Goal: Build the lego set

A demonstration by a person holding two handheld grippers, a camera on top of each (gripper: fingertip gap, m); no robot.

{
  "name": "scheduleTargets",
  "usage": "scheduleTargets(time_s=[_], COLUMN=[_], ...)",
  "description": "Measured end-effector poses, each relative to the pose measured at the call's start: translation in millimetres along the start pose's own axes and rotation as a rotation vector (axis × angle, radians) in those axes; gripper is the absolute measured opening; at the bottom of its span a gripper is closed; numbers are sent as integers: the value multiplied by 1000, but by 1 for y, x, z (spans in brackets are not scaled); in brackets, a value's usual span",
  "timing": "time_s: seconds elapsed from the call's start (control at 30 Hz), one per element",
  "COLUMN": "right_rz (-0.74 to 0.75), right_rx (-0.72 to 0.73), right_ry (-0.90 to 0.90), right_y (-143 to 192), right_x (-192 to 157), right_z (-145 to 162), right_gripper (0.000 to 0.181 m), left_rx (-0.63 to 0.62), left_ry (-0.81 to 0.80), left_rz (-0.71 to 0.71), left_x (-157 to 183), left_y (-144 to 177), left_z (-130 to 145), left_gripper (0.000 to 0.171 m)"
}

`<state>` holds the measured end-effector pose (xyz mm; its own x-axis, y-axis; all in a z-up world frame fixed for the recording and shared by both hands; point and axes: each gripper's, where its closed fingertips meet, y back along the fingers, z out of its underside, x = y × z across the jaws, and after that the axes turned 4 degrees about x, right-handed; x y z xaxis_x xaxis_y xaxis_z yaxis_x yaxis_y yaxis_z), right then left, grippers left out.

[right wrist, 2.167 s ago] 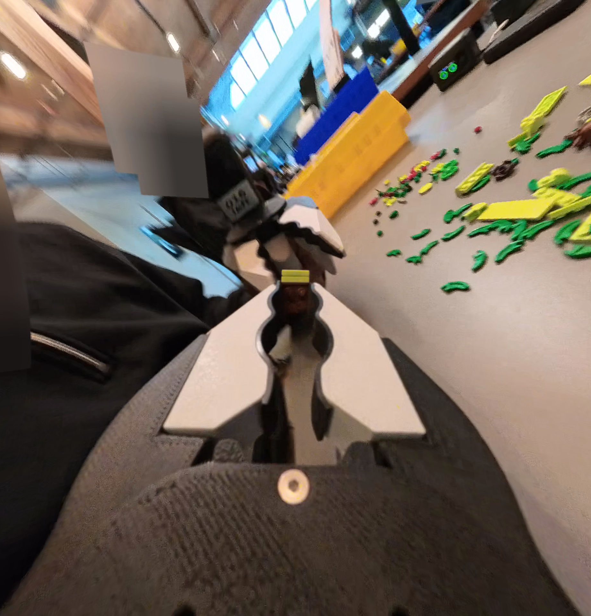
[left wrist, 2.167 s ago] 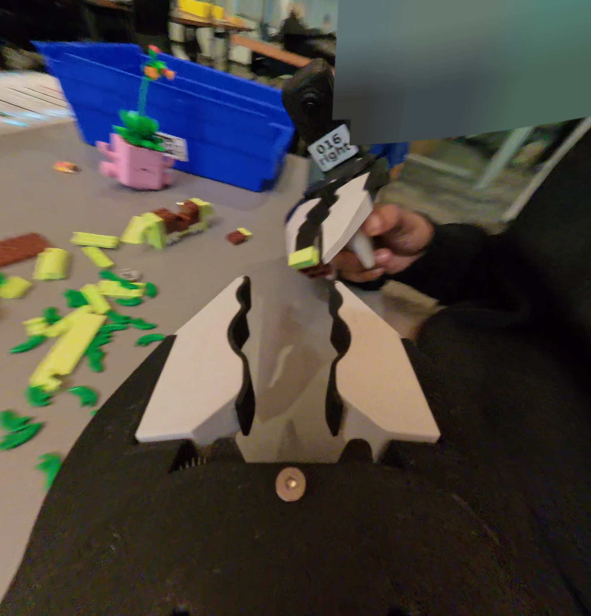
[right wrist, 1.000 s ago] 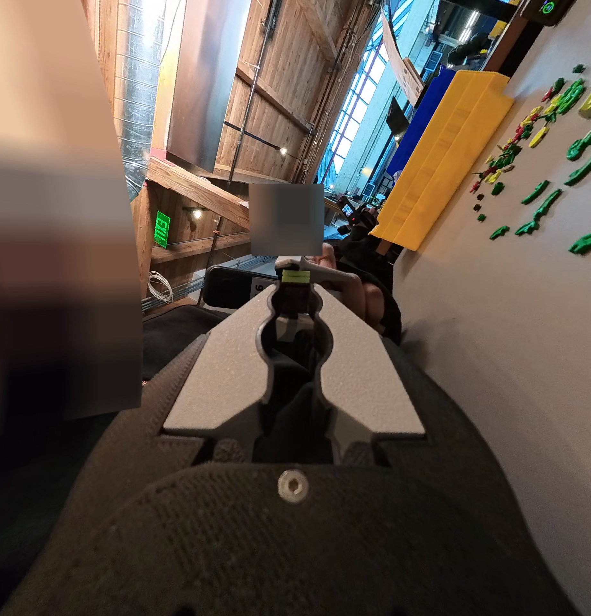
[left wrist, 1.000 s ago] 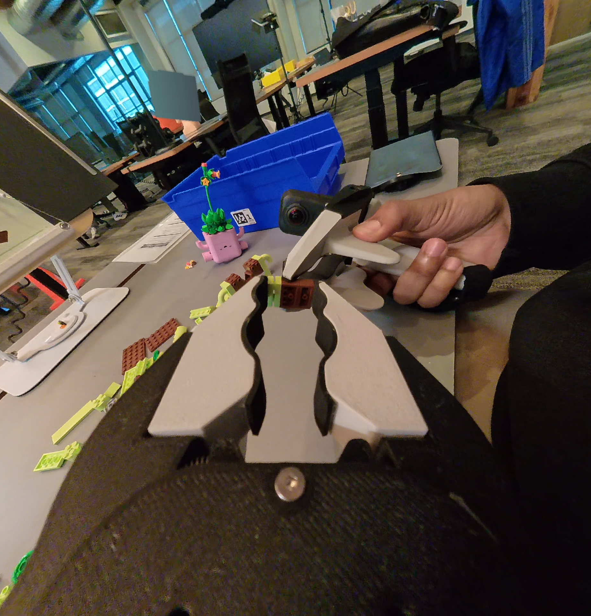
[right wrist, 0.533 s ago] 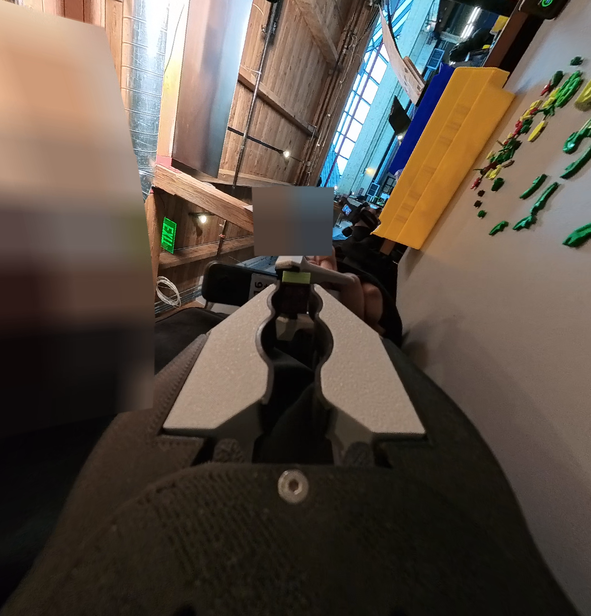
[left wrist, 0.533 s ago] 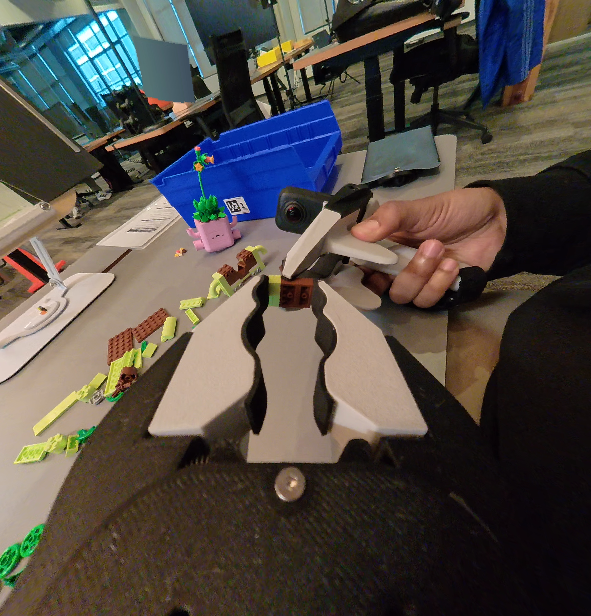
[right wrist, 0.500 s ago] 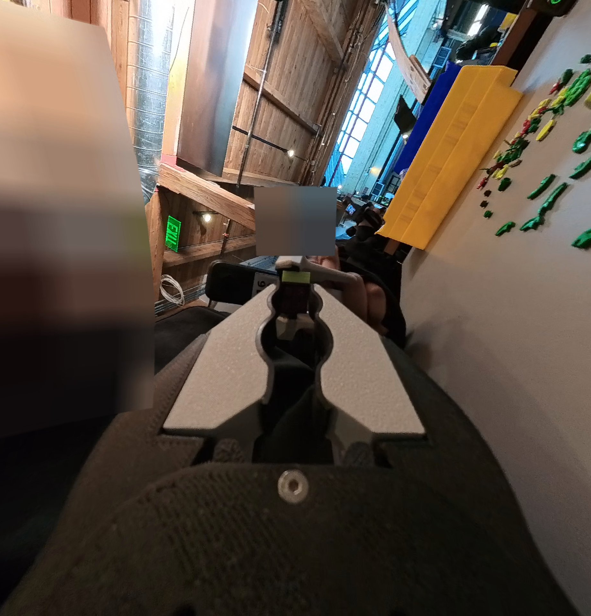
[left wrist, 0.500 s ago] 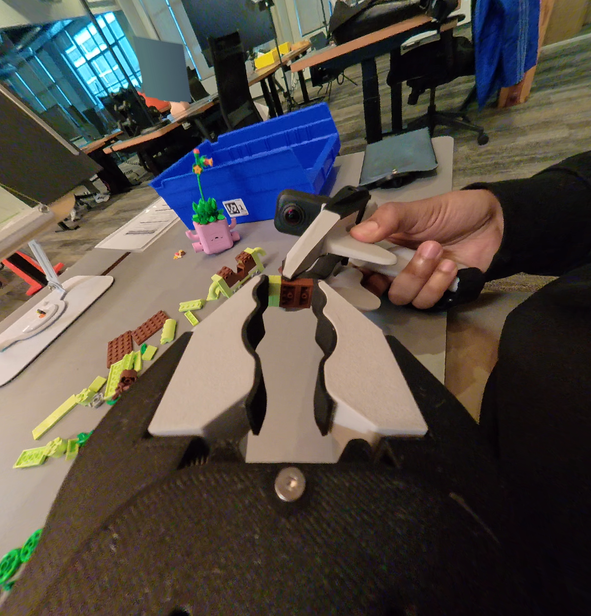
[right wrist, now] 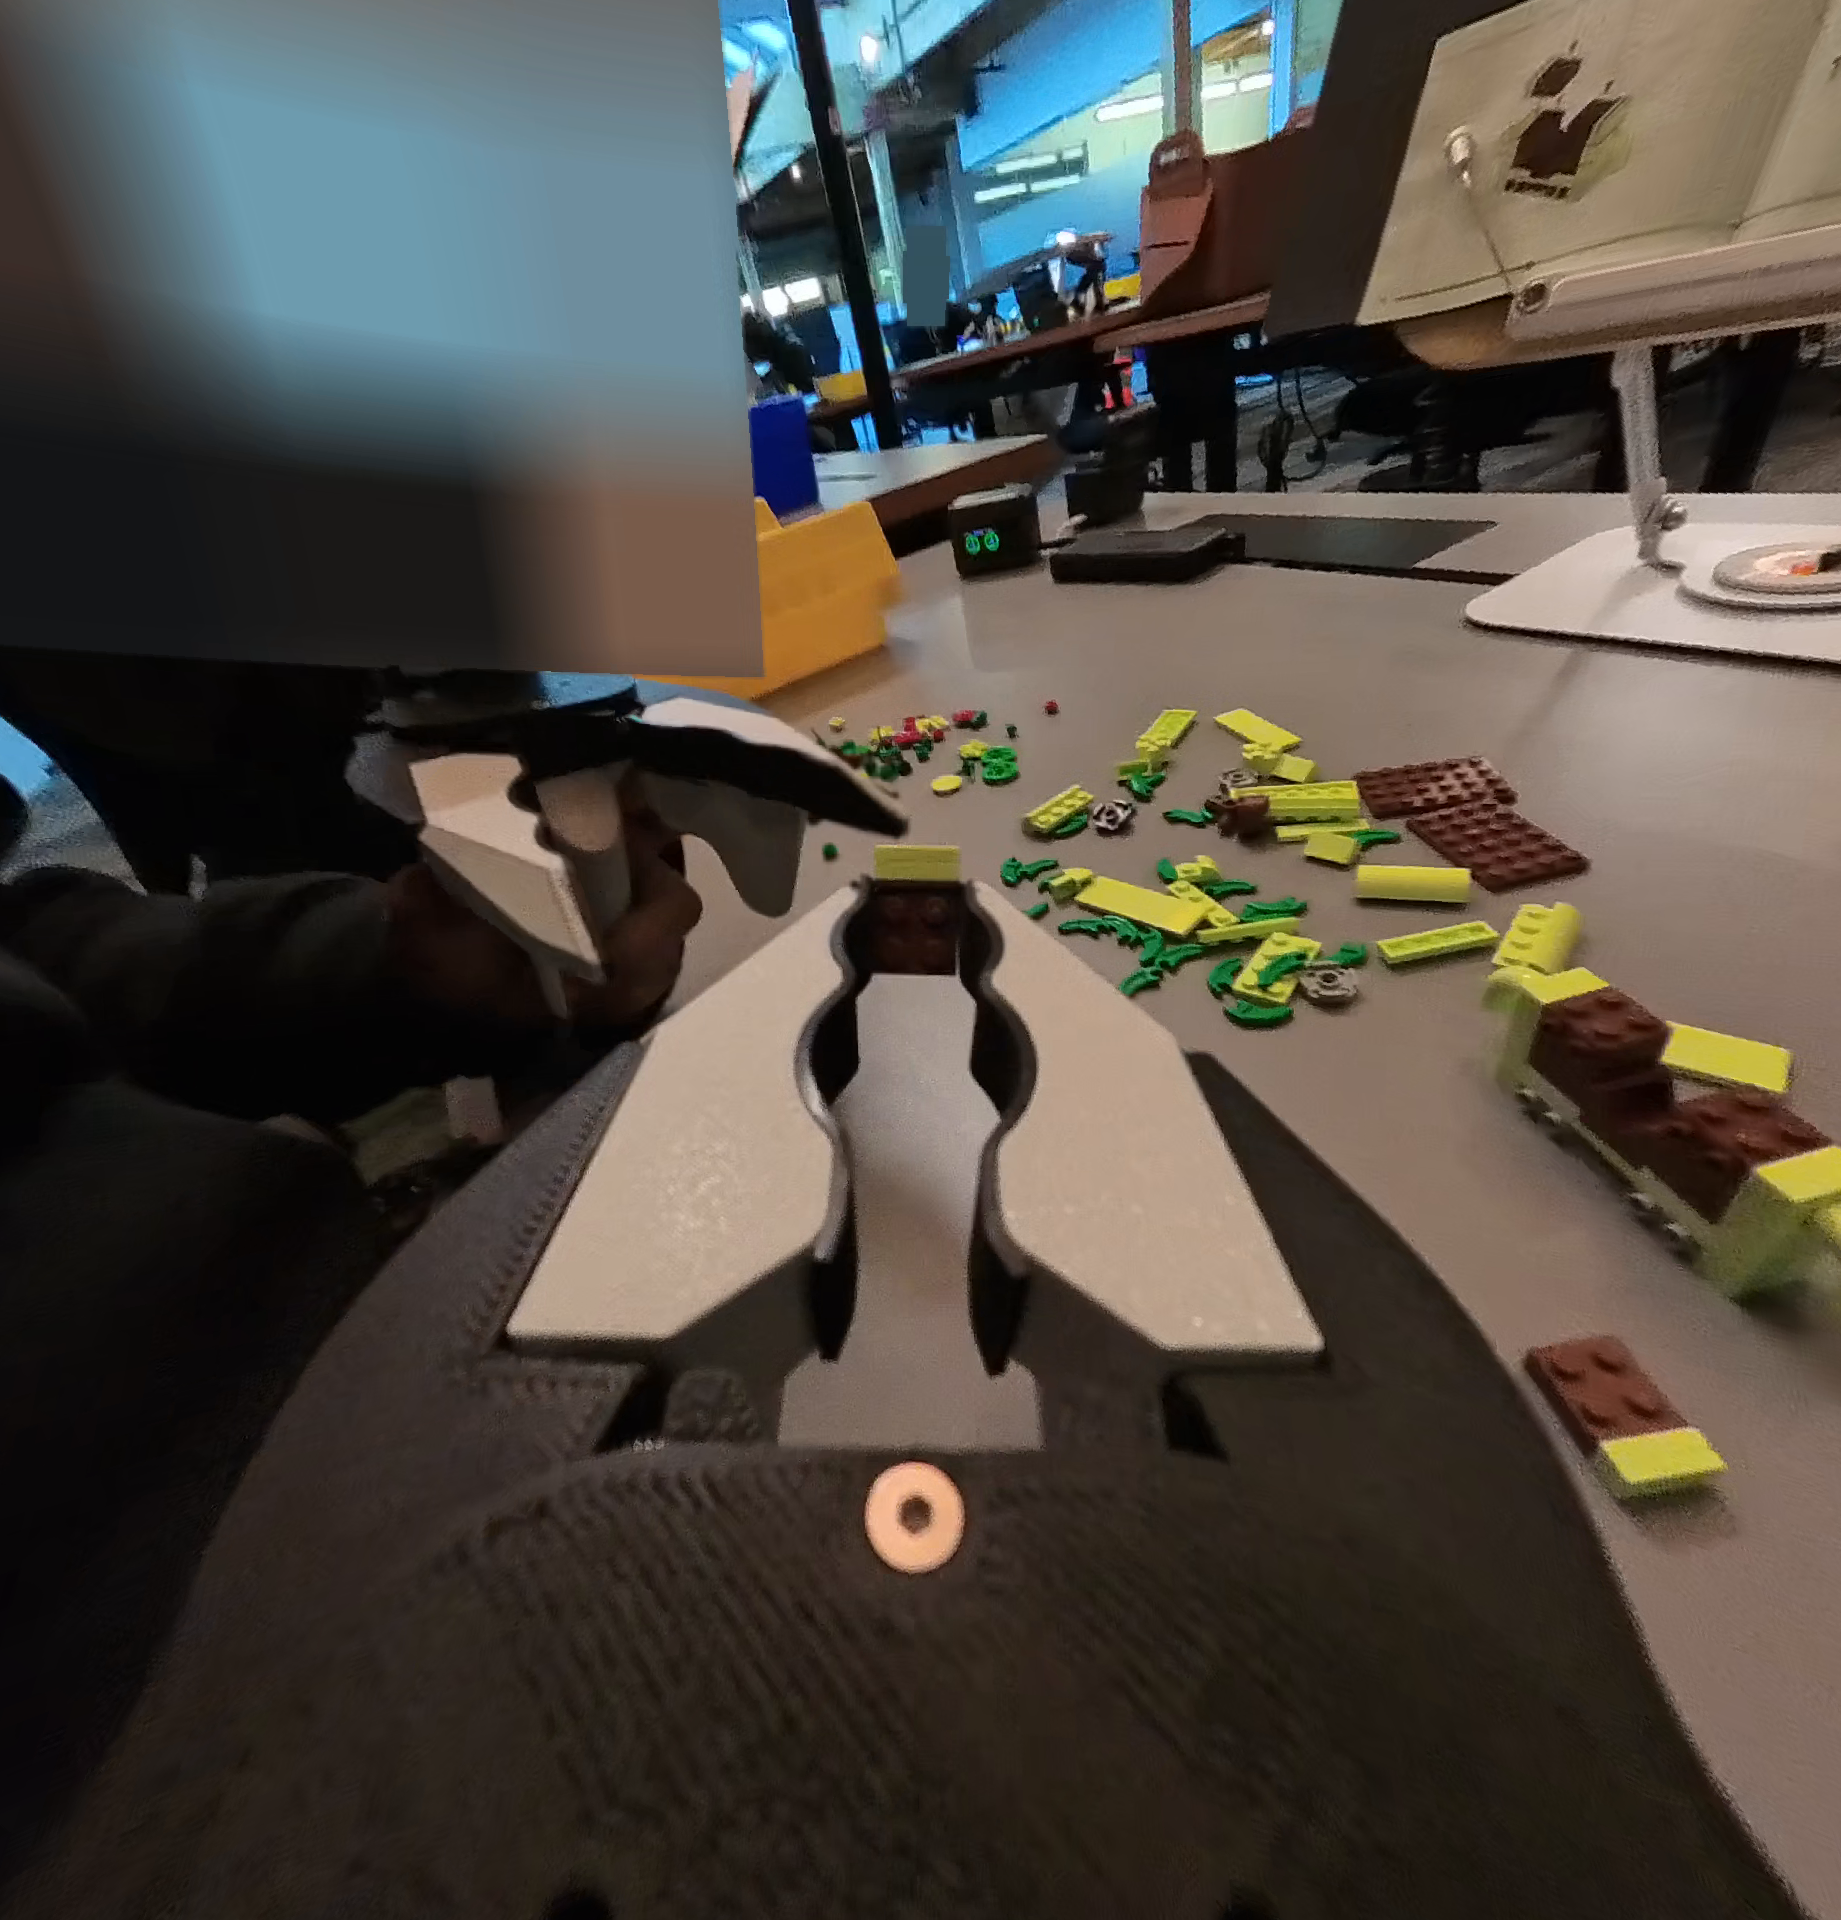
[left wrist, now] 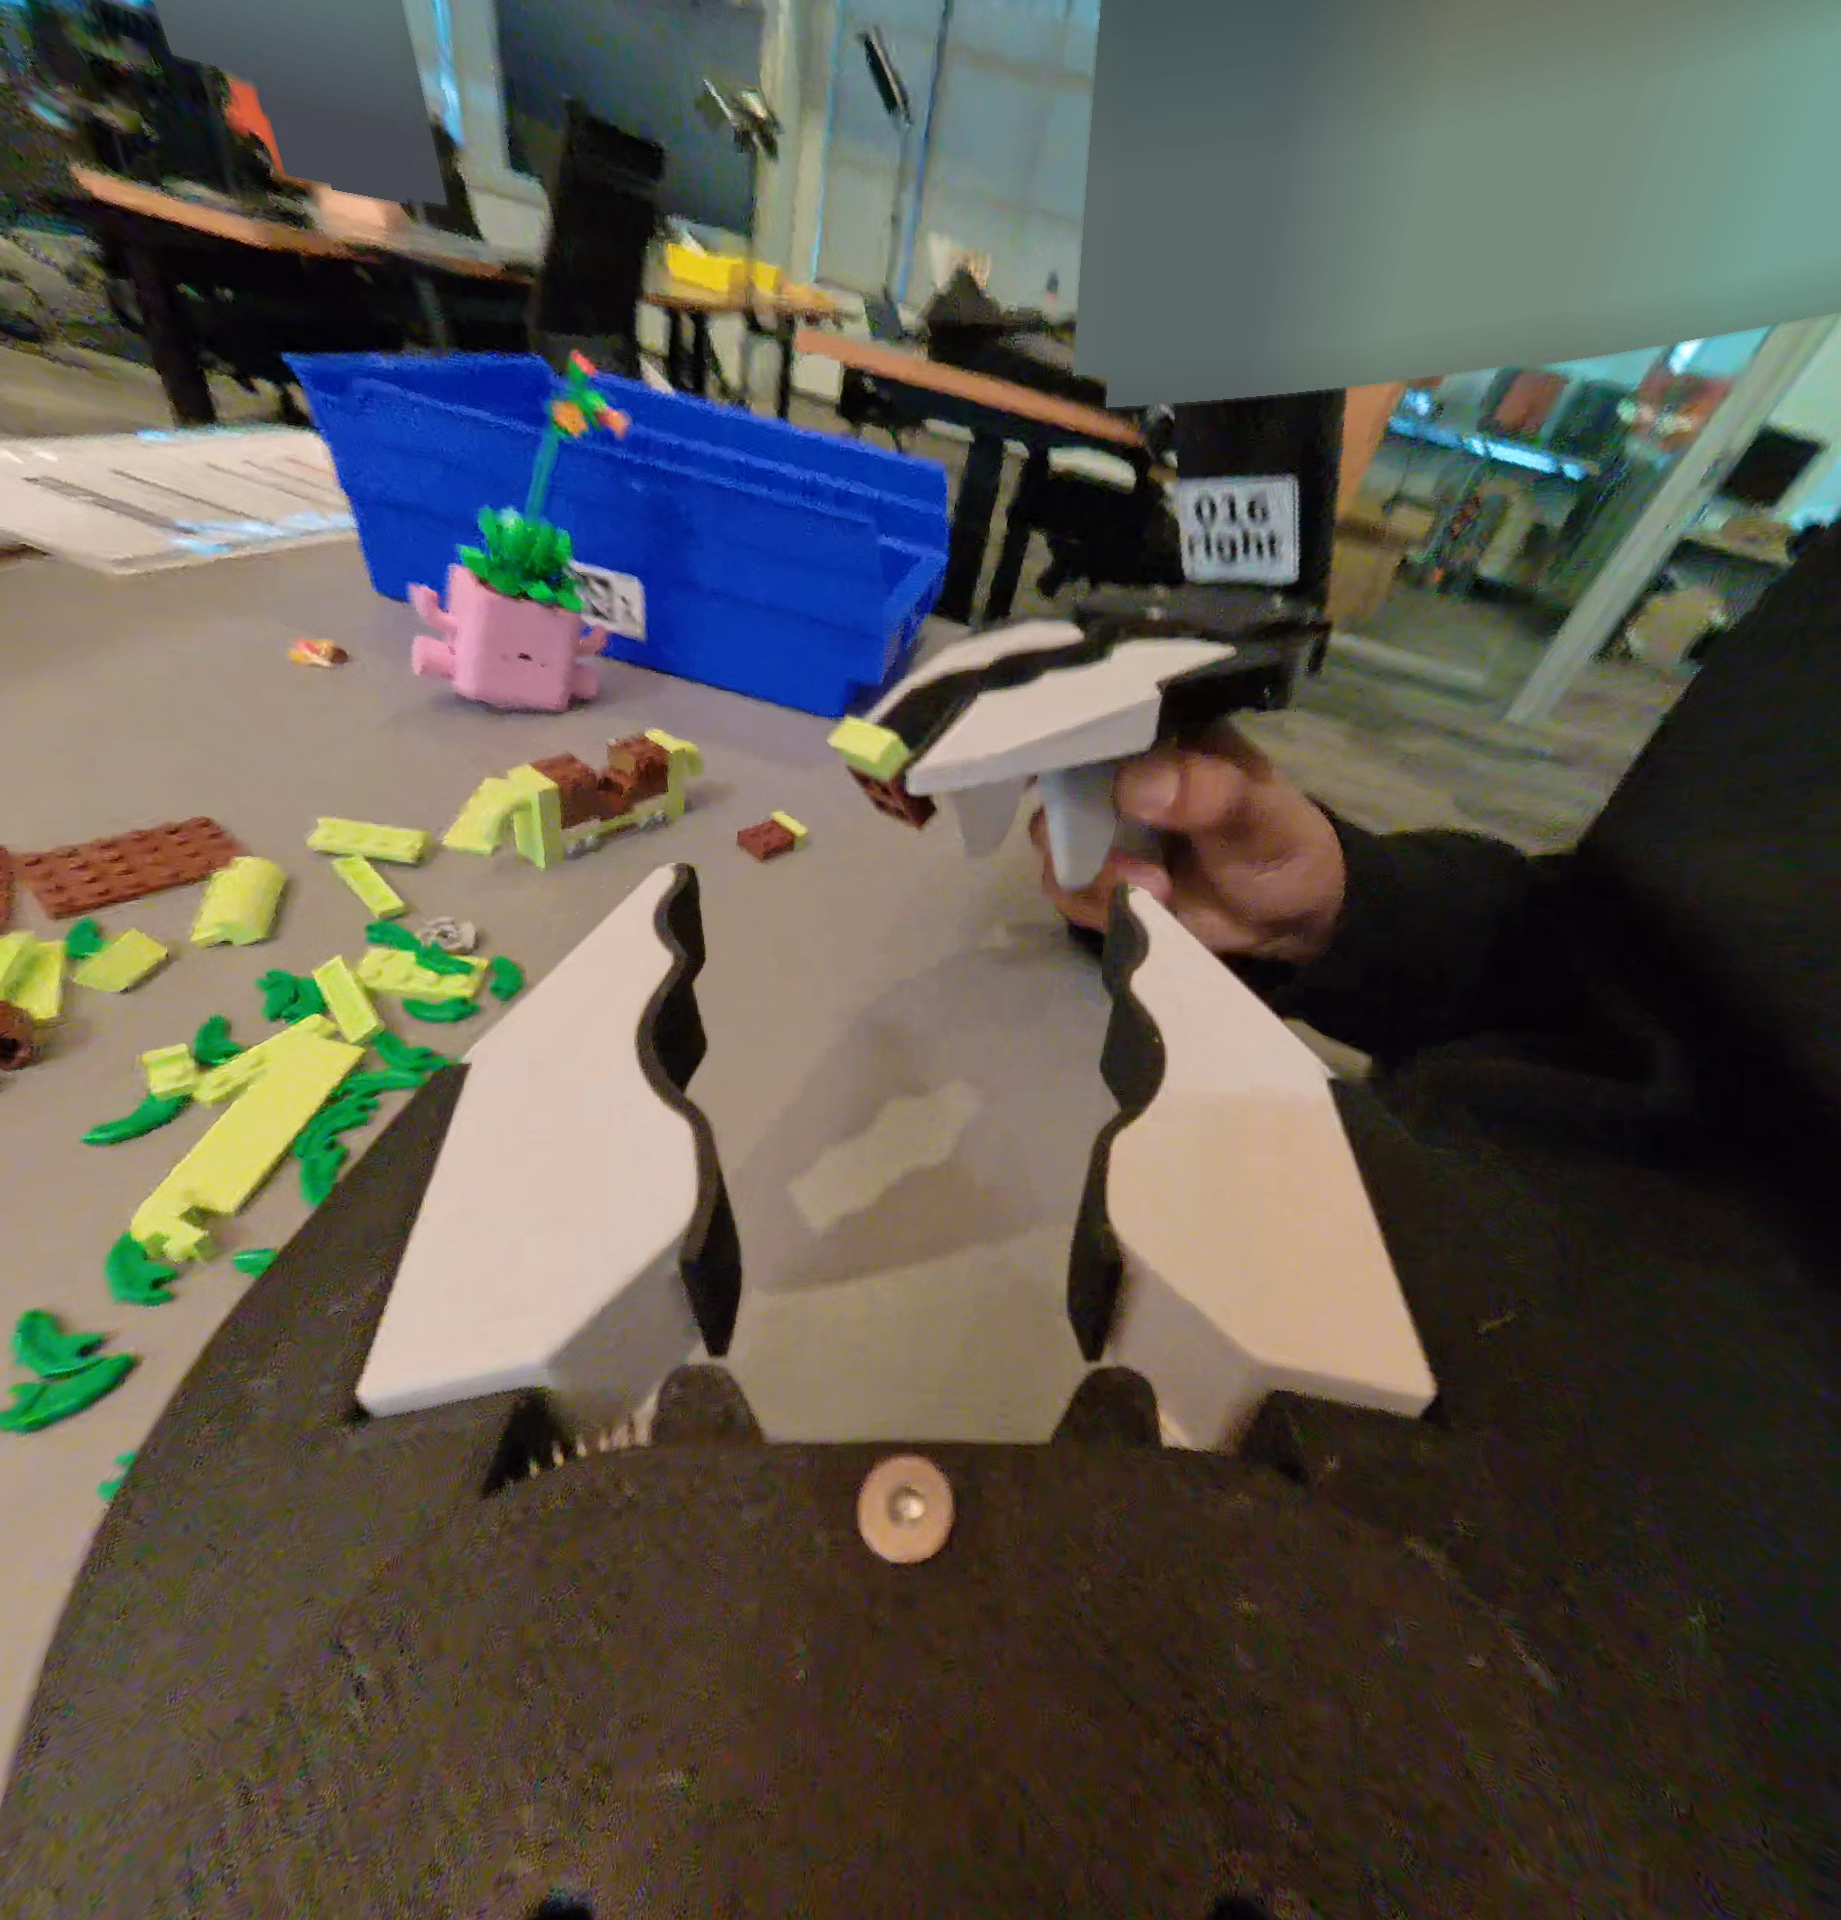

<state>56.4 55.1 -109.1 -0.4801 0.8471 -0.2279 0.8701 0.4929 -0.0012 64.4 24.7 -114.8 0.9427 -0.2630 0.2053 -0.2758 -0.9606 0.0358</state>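
My right gripper is shut on a small brown brick with a lime tile on top and holds it above the grey table. In the left wrist view the right gripper and its brick are ahead and to the right. My left gripper is open and empty, a little below and short of that brick. A partly built brown and lime model lies on the table; it also shows in the right wrist view.
A pink pot with a green plant stands before a blue bin. Loose lime pieces, green leaves and brown plates litter the table. A small brown and lime piece lies near. A yellow bin and a booklet stand are at the back. Tip to tip, the grippers are about 4 centimeters apart.
My left gripper has opened, let go of the brown and lime brick and drawn back. The right gripper keeps the brick. Both views have swung down toward the table.
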Motion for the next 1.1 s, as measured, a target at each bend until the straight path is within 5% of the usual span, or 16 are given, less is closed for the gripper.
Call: scheduleTargets(time_s=[0.2, 0.33, 0.47, 0.57, 0.93, 1.1], right_rz=[22, 15, -136, -198, -247, -256], right_rx=[-84, -63, 175, 188, 218, 236], right_ry=[217, 445, 754, 887, 950, 935], right_y=[-5, -6, -4, -2, -2, -1], right_x=[-8, -21, -53, -62, -74, -77], right_z=[13, 10, -6, -2, -4, -7], right_gripper=[13, 13, 13, 13, 13, 13], left_rx=[85, 93, 110, 156, 109, 118], left_ry=[554, 768, 868, 959, 949, 941], left_rz=[254, 304, 476, 628, 725, 744], left_x=[10, 2, 19, 28, 43, 46], left_y=[-6, -6, -3, 6, 11, 12], left_z=[-4, 2, -8, -20, -19, -21], left_gripper=[78, 81, 71, 63, 25, 23])
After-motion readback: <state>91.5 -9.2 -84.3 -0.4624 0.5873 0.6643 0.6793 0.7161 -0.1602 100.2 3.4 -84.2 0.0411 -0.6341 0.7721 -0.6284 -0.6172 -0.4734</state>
